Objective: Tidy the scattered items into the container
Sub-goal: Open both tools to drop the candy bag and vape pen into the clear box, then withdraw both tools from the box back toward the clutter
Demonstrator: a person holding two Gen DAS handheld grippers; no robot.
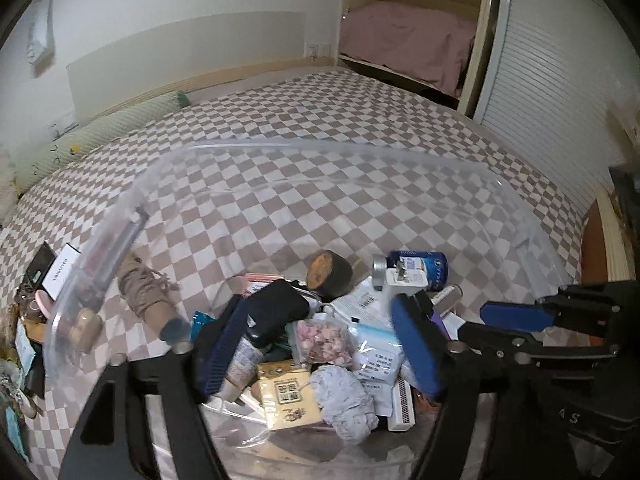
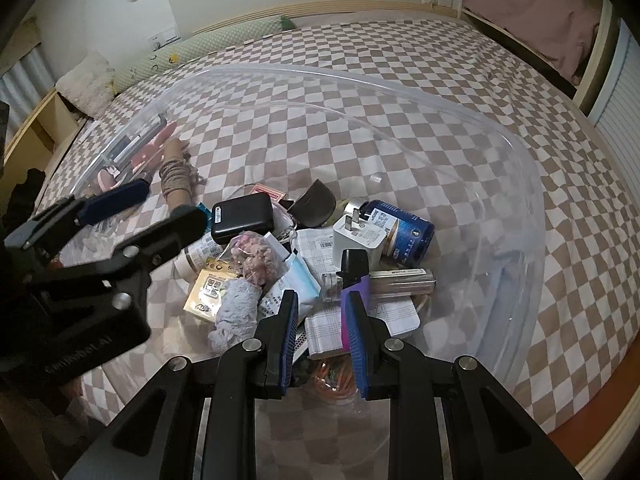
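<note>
Only right view: orange cord (image 2: pixel 332 376) under tongs (image 2: pixel 320 344)

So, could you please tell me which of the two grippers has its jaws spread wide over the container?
The left gripper: its jaws stand wide apart over the black case, while the right gripper keeps a narrow gap.

Checkered bed (image 1: pixel 320 128), white wall (image 1: pixel 160 12), perhaps louvred wardrobe (image 1: pixel 552 92)
</note>
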